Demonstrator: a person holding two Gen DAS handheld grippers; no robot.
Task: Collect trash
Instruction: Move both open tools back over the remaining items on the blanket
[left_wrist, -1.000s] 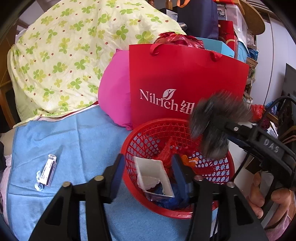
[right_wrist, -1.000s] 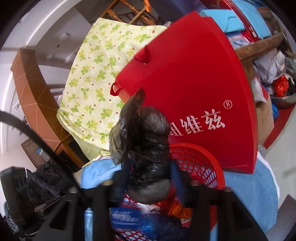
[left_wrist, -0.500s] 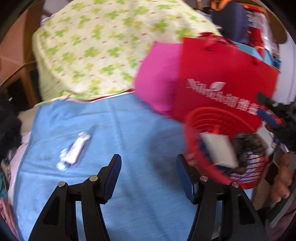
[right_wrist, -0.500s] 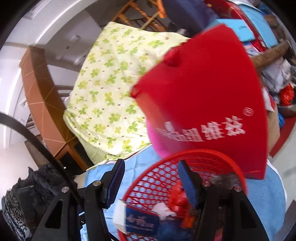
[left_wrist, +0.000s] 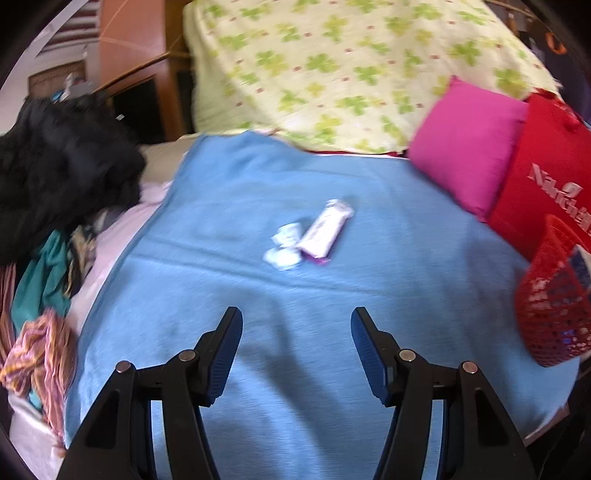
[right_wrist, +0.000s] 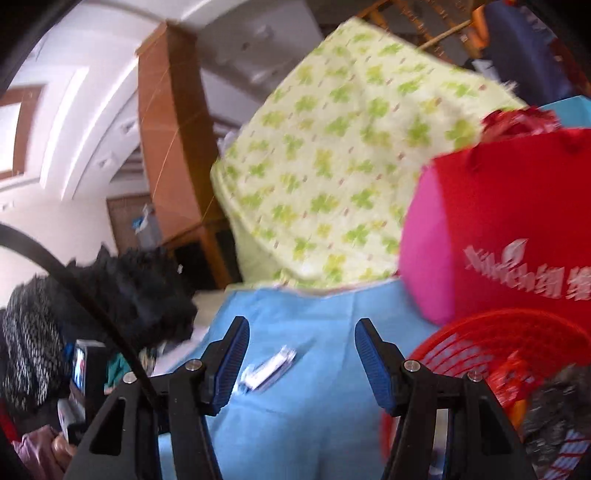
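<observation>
A white and purple wrapper (left_wrist: 325, 229) lies on the blue blanket (left_wrist: 295, 295) with a crumpled white scrap (left_wrist: 282, 247) touching its left end. My left gripper (left_wrist: 296, 334) hangs open and empty a short way in front of them. The red mesh basket (left_wrist: 550, 302) stands at the right edge with trash in it. In the right wrist view my right gripper (right_wrist: 302, 341) is open and empty; the wrapper (right_wrist: 267, 369) lies beyond its left finger and the basket (right_wrist: 491, 354) sits at lower right, holding a dark crumpled bag (right_wrist: 554, 398).
A pink cushion (left_wrist: 465, 147) and a red paper bag (left_wrist: 543, 173) stand behind the basket. A green-patterned quilt (left_wrist: 351, 66) is piled at the back. Dark clothing (left_wrist: 62, 166) and striped fabrics (left_wrist: 40, 350) lie left of the blanket. A hand (right_wrist: 55, 446) shows at lower left.
My left gripper swung left from over the basket toward the wrapper. My right gripper let the black bag drop into the basket and turned left, now empty.
</observation>
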